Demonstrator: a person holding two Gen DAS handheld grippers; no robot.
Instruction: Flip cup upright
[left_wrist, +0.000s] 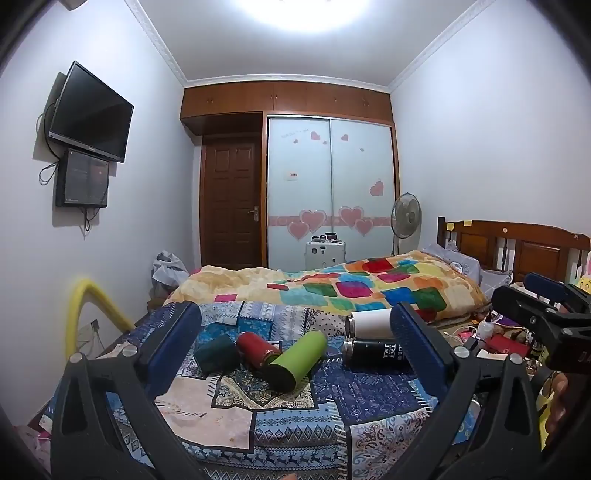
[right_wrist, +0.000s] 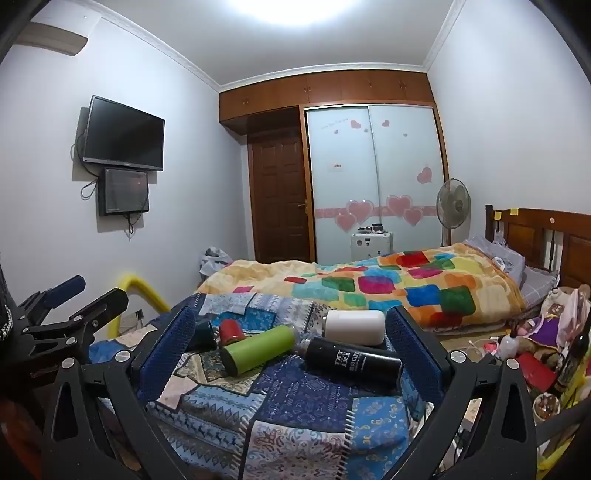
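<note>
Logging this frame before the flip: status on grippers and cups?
Left gripper and right gripper open, empty. Five cylindrical cups on patchwork quilt all on their sides: teal, red, green, white, black. Nothing blocking.

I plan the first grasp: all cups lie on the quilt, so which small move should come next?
Probably lower the open right tongs toward the black cylindrical cup: it lies on its side, nearest and unobstructed between their fingers.

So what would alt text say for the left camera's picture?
Five cups lie tipped on a patchwork quilt: dark teal, red, green, white and black. The open left claw frames them, touching none.
</note>
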